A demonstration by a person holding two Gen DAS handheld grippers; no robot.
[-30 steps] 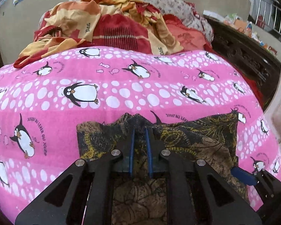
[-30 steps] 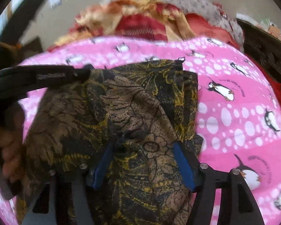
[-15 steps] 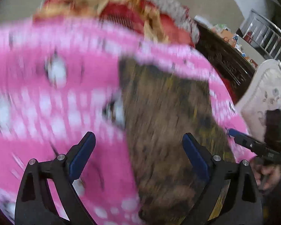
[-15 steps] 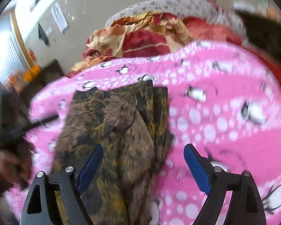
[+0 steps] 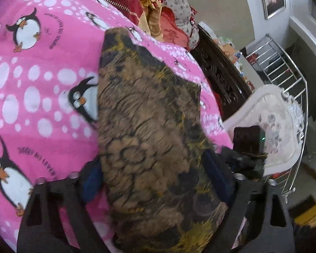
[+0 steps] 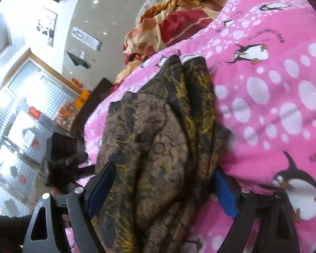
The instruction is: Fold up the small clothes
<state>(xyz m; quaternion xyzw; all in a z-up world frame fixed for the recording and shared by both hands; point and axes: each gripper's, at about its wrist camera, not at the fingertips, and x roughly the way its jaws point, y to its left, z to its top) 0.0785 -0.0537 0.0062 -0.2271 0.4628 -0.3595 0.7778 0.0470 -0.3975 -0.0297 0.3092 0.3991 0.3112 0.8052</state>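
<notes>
Now we hold both the left gripper (image 5: 155,181) and the right gripper (image 6: 162,187) spread wide, each straddling the folded brown-and-yellow patterned cloth (image 5: 149,130) on the pink penguin blanket (image 5: 31,88), probably to take it for the next fold.

My matt brown batik cloth garment (image 5: 149,139), soft fleecy pink penguin blanket (image 5: 42,80), shiny metal railing (image 5: 284,63) upper right, dark carved wood headboard (image 5: 221,78).

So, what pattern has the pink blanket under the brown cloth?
Black-and-white penguins with white dots on the pink blanket; clearest in the left wrist view.
</notes>
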